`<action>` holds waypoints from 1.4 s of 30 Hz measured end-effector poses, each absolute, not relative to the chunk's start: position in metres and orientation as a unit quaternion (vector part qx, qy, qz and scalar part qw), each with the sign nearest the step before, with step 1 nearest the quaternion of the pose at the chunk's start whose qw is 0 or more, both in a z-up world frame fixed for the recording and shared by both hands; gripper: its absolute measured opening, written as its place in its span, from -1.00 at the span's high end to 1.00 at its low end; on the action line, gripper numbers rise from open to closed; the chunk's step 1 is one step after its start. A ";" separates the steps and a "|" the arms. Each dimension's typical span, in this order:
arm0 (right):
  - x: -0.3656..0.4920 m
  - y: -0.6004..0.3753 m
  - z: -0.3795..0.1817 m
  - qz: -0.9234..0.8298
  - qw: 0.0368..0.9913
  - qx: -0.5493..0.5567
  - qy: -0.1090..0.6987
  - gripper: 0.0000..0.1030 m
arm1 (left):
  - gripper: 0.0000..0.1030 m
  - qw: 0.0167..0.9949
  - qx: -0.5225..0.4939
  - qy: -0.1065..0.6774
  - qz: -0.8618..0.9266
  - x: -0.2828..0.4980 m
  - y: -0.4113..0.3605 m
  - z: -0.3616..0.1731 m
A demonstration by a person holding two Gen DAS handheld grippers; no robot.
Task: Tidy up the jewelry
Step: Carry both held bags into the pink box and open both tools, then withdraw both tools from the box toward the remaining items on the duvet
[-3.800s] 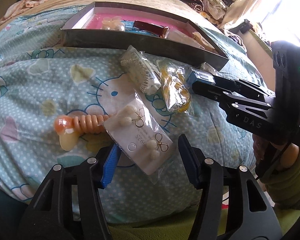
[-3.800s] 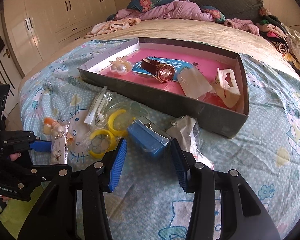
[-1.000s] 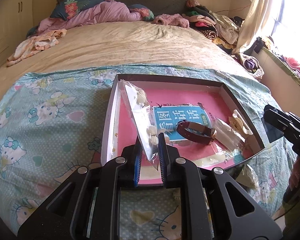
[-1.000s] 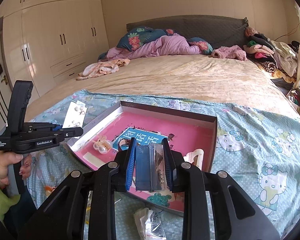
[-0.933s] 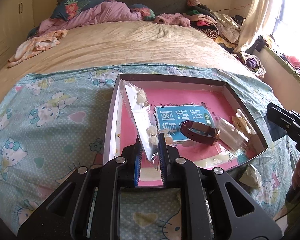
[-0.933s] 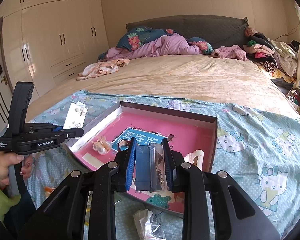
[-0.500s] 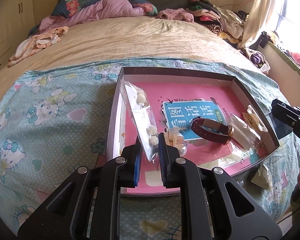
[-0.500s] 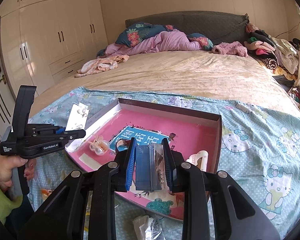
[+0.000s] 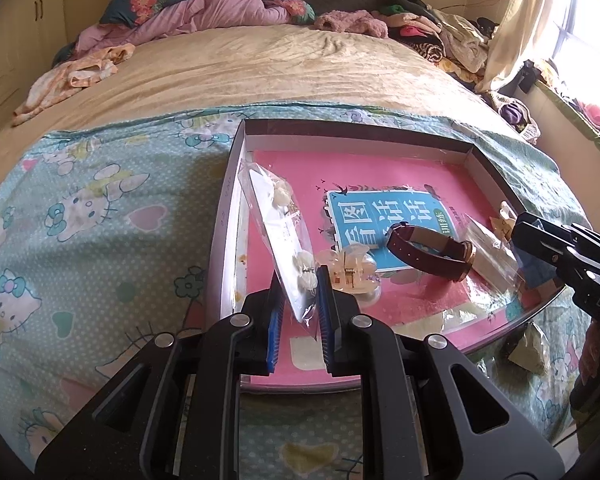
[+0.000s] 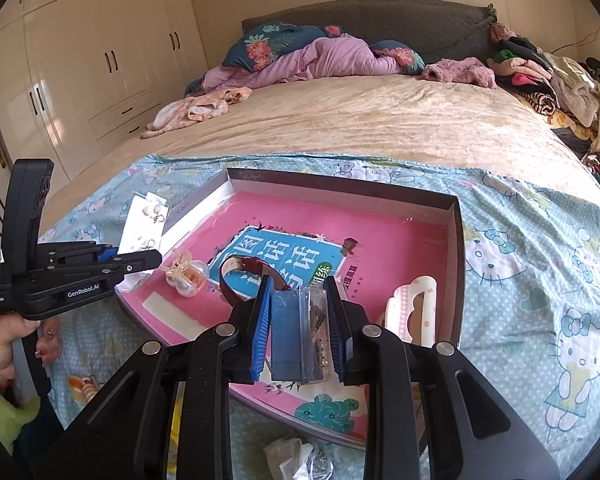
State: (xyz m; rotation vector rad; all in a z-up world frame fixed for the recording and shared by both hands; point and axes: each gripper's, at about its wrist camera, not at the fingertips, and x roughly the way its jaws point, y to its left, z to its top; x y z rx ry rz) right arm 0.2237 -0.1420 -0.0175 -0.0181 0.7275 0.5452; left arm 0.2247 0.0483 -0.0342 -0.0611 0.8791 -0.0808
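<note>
- Both packets are off the bed since earlier, now over the tray (image 10: 456, 264).
- Right hand-held gripper (image 10: 298, 332) pinches the blue box (image 10: 286, 332) above the near edge, upright.
- Left hand-held gripper (image 9: 298, 312) pinches the earring card (image 9: 276, 236) over the left edge, pointing away.

Left gripper (image 9: 298, 300): low centre of my left view, tilted downward, my jaws clamped on an earring card (image 9: 284, 232).
Right gripper (image 10: 298, 324): low centre of my right view, angled downward, jaws pinching a blue box (image 10: 286, 332).
Left hand (image 10: 4, 340): lower left, wrapped around the handle.
</note>
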 end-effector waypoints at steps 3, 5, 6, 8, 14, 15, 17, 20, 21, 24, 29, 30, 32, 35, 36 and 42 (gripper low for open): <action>0.225 -0.137 -0.021 0.265 0.897 -0.012 0.354 0.53 | 0.81 0.904 -0.031 0.425 -0.040 0.224 0.048 -0.035; 0.226 -0.134 -0.022 0.265 0.896 -0.015 0.356 0.53 | 0.74 0.904 -0.032 0.425 -0.040 0.224 0.049 -0.035; 0.227 -0.133 -0.023 0.264 0.896 -0.016 0.357 0.53 | 0.68 0.904 -0.034 0.425 -0.040 0.224 0.050 -0.035; 0.229 -0.130 -0.026 0.262 0.895 -0.020 0.360 0.53 | 0.61 0.903 -0.038 0.426 -0.042 0.223 0.050 -0.035; 0.237 -0.125 -0.036 0.250 0.892 -0.022 0.377 0.53 | 0.39 0.905 -0.040 0.422 -0.040 0.218 0.051 -0.031; 0.238 -0.124 -0.038 0.250 0.891 -0.021 0.378 0.53 | 0.32 0.905 -0.041 0.421 -0.040 0.218 0.051 -0.030; 0.239 -0.123 -0.040 0.250 0.889 -0.021 0.382 0.53 | 0.28 0.907 -0.042 0.418 -0.039 0.215 0.051 -0.028; 0.239 -0.123 -0.042 0.252 0.887 -0.019 0.387 0.53 | 0.12 0.909 -0.045 0.413 -0.039 0.211 0.052 -0.024; 0.239 -0.123 -0.043 0.251 0.886 -0.019 0.388 0.52 | 0.07 0.909 -0.046 0.412 -0.039 0.209 0.052 -0.023; 0.238 -0.124 -0.044 0.250 0.886 -0.014 0.391 0.51 | -0.09 0.910 -0.052 0.409 -0.038 0.205 0.053 -0.020; 0.234 -0.129 -0.042 0.250 0.887 -0.003 0.389 0.32 | -0.12 0.912 -0.058 0.404 -0.034 0.198 0.054 -0.014; 0.233 -0.130 -0.040 0.249 0.887 0.000 0.388 0.21 | -0.13 0.912 -0.059 0.403 -0.034 0.196 0.054 -0.013; 0.229 -0.133 -0.037 0.249 0.889 0.006 0.384 0.10 | -0.18 0.912 -0.060 0.404 -0.032 0.193 0.054 -0.011; 0.222 -0.139 -0.030 0.249 0.893 0.014 0.375 -0.18 | -0.39 0.914 -0.060 0.401 -0.029 0.188 0.054 -0.008; 0.220 -0.142 -0.028 0.249 0.894 0.018 0.371 -0.27 | -0.40 0.914 -0.060 0.399 -0.029 0.186 0.054 -0.007; 0.207 -0.157 -0.011 0.247 0.902 0.035 0.353 -0.51 | -0.73 0.918 -0.067 0.389 -0.028 0.175 0.053 0.003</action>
